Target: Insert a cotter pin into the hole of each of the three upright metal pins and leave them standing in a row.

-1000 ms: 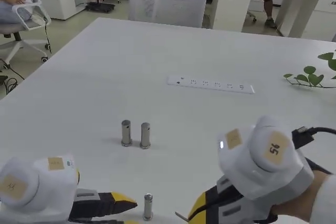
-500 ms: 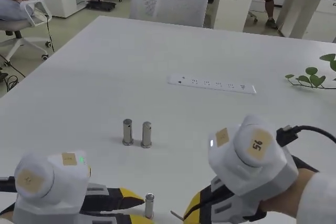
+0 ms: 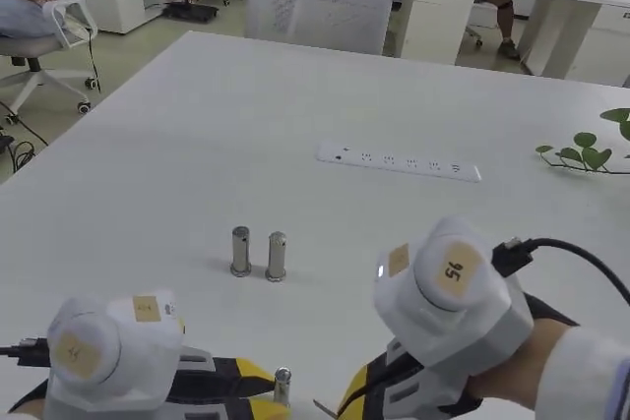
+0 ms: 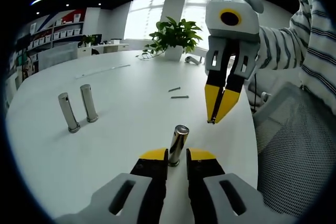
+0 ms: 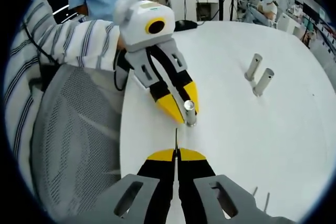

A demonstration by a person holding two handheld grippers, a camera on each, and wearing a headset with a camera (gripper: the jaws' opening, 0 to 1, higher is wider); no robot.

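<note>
While upright, pin (image 4: 179, 137) seemingly in left claw (image 4: 177, 155)

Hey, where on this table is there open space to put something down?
Bare tabletop stretches between the two standing pins and the power strip, and beyond the strip to the far edge. Crowded at the near edge: the left gripper and right gripper flank the third pin.

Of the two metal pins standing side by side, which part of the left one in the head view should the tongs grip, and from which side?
Probably the mid-shaft of the left pin, above its wider foot, coming from its left in the head view. It stands upright, and the neighbour pin is close on its right, so the grip should close on its front and back.
</note>
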